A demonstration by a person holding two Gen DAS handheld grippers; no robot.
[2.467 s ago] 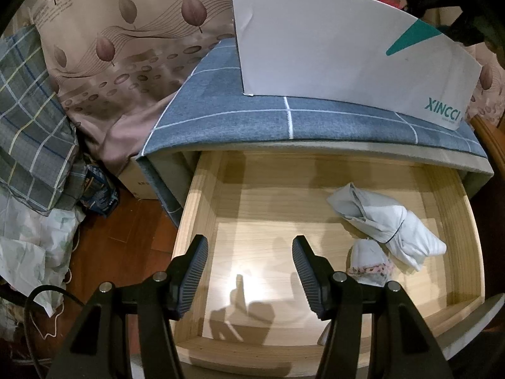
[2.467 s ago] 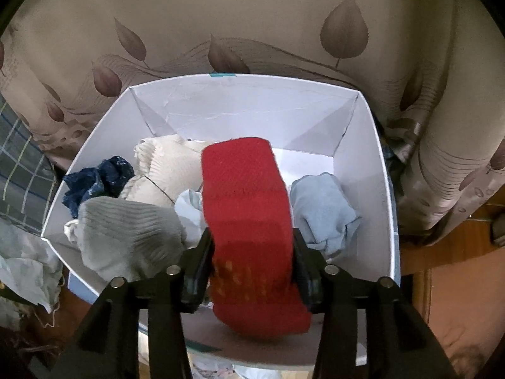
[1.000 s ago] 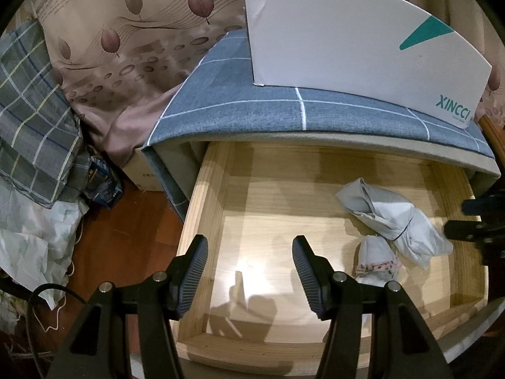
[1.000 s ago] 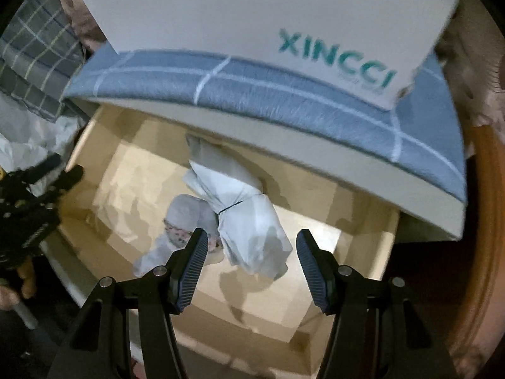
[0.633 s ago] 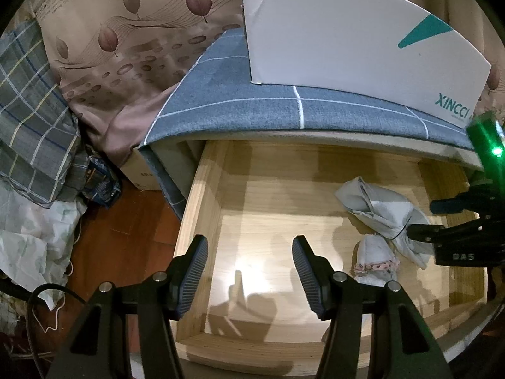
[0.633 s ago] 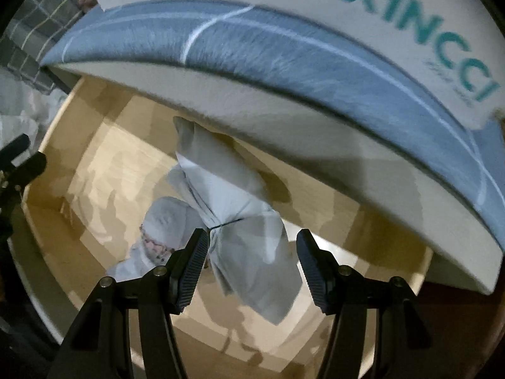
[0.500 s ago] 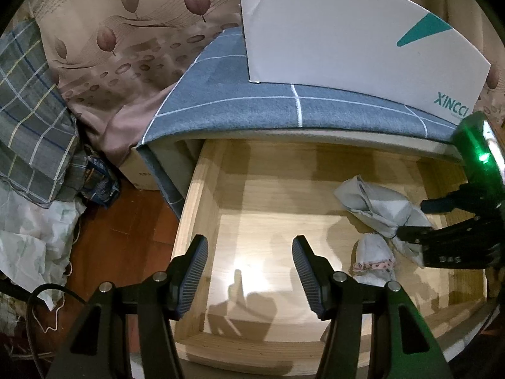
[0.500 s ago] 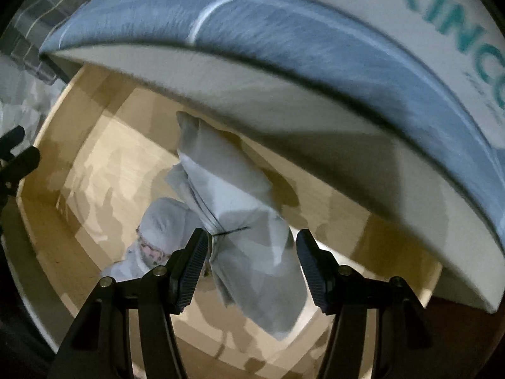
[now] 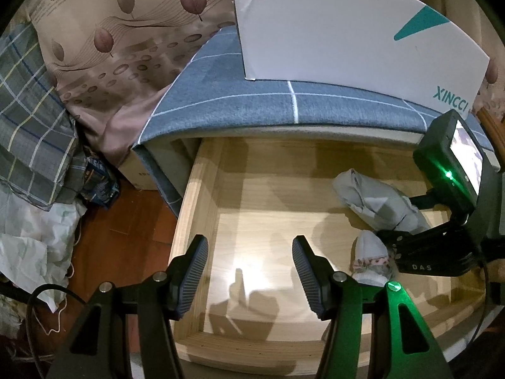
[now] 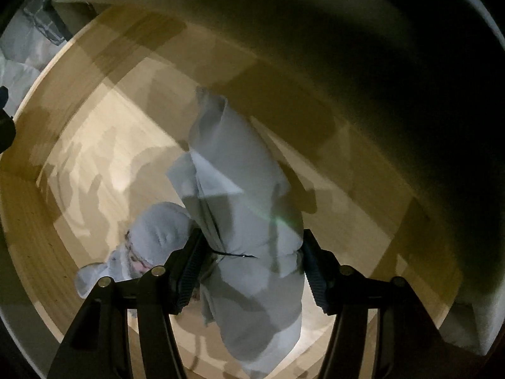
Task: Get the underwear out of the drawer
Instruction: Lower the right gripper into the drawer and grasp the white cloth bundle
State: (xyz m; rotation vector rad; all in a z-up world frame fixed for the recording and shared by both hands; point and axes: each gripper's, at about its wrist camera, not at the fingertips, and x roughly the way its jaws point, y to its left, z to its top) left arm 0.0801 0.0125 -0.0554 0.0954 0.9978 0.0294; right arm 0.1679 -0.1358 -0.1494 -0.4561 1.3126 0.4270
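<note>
The wooden drawer [image 9: 195, 208] stands pulled out. At its right side lies a long pale grey folded underwear bundle [image 9: 372, 202] and, beside it, a small white piece with pink lace trim [image 9: 369, 252]. My right gripper [image 10: 251, 240] points down into the drawer and is open. The grey bundle [image 10: 240, 170] runs between its fingers, and the small white piece [image 10: 157, 233] lies just left of the left finger. My left gripper [image 9: 249, 246] hovers open over the drawer's front left, with only bare drawer floor between its fingers.
A white XINCCI box [image 9: 347, 31] sits on the blue-grey checked top [image 9: 252, 104] overhanging the drawer's back. Left of the drawer are a leaf-print curtain [image 9: 110, 31], plaid cloth [image 9: 28, 120], crumpled white material [image 9: 31, 240] and red-brown floor [image 9: 126, 221].
My right gripper has come down from over the cabinet's edge into the drawer, rolling as it went, and now straddles the grey bundle. The left gripper has stayed put.
</note>
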